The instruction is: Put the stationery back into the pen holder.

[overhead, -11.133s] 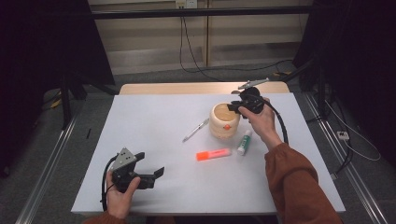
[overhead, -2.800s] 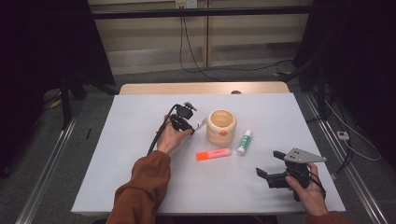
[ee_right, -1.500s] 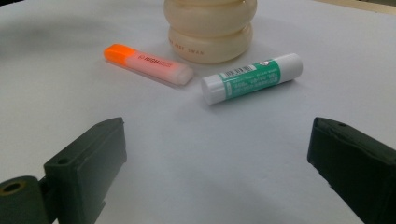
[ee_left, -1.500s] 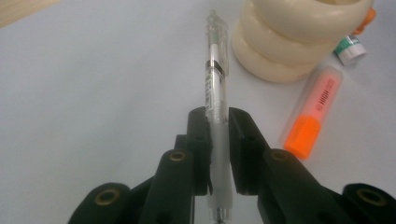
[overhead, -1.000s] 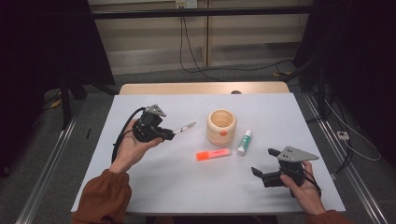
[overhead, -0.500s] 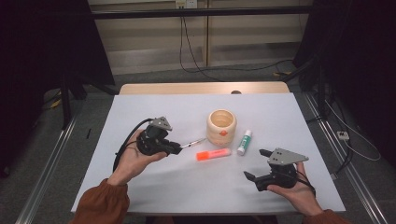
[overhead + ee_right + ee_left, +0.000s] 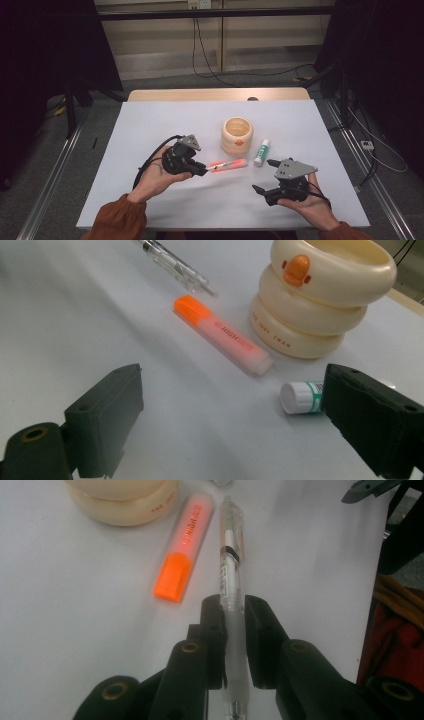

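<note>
1. Left gripper view: the left gripper (image 7: 234,625) has its jaws squeezed on a see-through plastic pen (image 7: 231,570) in the middle of the frame, just beside the orange highlighter (image 7: 186,545).
2. Right gripper (image 7: 230,425) jaws are wide apart, low over the white tabletop (image 7: 75,315).

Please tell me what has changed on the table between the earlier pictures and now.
The left gripper took the pen from beside the holder and carried it toward the person, over the highlighter. The right gripper withdrew and stays open. Holder, highlighter and glue stick stayed.
</note>
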{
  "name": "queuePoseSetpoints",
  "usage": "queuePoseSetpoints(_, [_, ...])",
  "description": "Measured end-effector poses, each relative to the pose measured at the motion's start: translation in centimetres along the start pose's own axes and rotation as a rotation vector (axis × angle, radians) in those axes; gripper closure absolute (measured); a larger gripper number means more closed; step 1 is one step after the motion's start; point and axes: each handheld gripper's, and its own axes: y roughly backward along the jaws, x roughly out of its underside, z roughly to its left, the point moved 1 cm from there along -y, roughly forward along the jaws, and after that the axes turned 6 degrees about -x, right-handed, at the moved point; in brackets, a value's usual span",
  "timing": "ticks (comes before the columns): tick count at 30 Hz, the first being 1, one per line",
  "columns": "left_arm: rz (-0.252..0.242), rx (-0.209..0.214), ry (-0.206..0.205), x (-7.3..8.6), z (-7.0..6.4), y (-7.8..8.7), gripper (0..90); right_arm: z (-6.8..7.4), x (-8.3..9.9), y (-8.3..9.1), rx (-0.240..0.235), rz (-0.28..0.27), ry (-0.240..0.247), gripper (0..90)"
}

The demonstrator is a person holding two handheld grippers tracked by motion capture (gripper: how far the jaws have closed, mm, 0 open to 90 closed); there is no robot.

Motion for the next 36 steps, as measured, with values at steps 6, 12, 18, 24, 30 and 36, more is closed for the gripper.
queuePoseSetpoints(6, [0.006, 0.02, -0.013, -0.8, -0.9, -0.9, 79.8, 0.7, -0.8, -0.5, 0.005, 0.006, 0.058, 12.9])
queuePoseSetpoints(12, [0.03, 0.033, -0.042, -1.7, -1.5, -1.7, 79.8, 1.1, -1.7, -1.1, 0.024, 0.015, 0.146, 17.4])
queuePoseSetpoints(18, [0.033, 0.052, -0.061, -2.3, -2.3, -2.5, 79.8, 2.1, -2.0, -1.8, 0.046, 0.058, 0.258, 23.4])
queuePoseSetpoints(24, [0.037, 0.061, -0.072, -2.2, -2.2, -2.4, 79.8, 3.1, -2.6, -2.8, 0.069, 0.079, 0.36, 36.1])
queuePoseSetpoints(30, [0.035, 0.051, -0.062, -2.3, -2.3, -2.3, 79.8, 4.6, -3.0, -4.3, 0.112, 0.122, 0.498, 41.7])
queuePoseSetpoints(36, [0.027, 0.063, -0.068, -2.3, -2.2, -2.3, 79.8, 5.7, -3.3, -5.4, 0.133, 0.13, 0.563, 49.6])
